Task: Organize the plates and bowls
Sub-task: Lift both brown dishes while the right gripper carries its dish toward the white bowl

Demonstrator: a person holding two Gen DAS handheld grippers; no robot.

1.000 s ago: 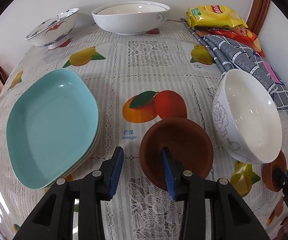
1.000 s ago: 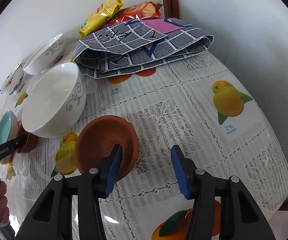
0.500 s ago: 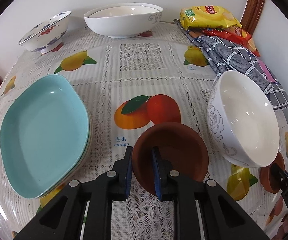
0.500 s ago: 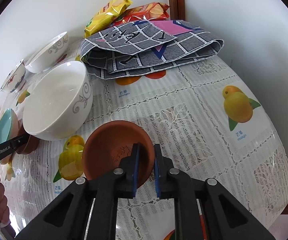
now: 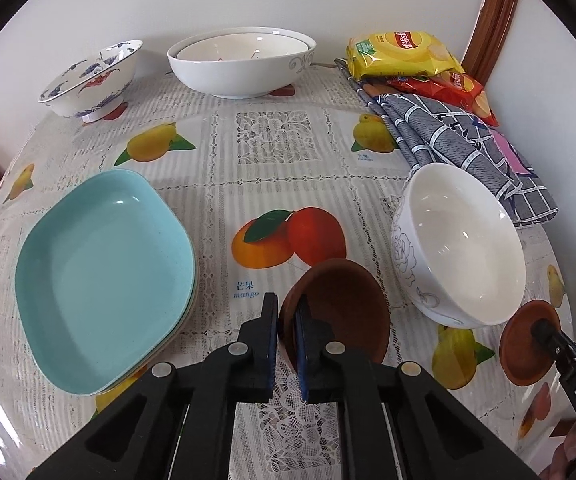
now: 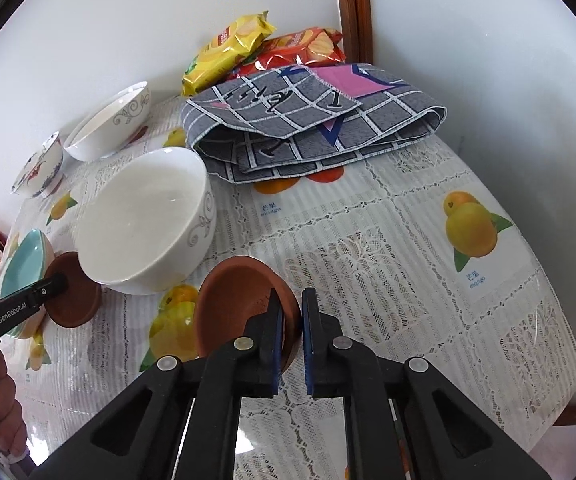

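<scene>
Both grippers, open a second ago, now clamp rims and tilt dishes off the tablecloth: left gripper grasps dark brown saucer, right gripper grasps terracotta saucer.

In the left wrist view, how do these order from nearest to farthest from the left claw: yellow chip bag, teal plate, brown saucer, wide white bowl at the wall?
1. Brown saucer: clamped at its rim in the left claw.
2. Teal plate: just to the left, on a stack.
3. Wide white bowl: far back, centre.
4. Yellow chip bag: far right corner; nearly level with the bowl, so this order is uncertain.
</scene>
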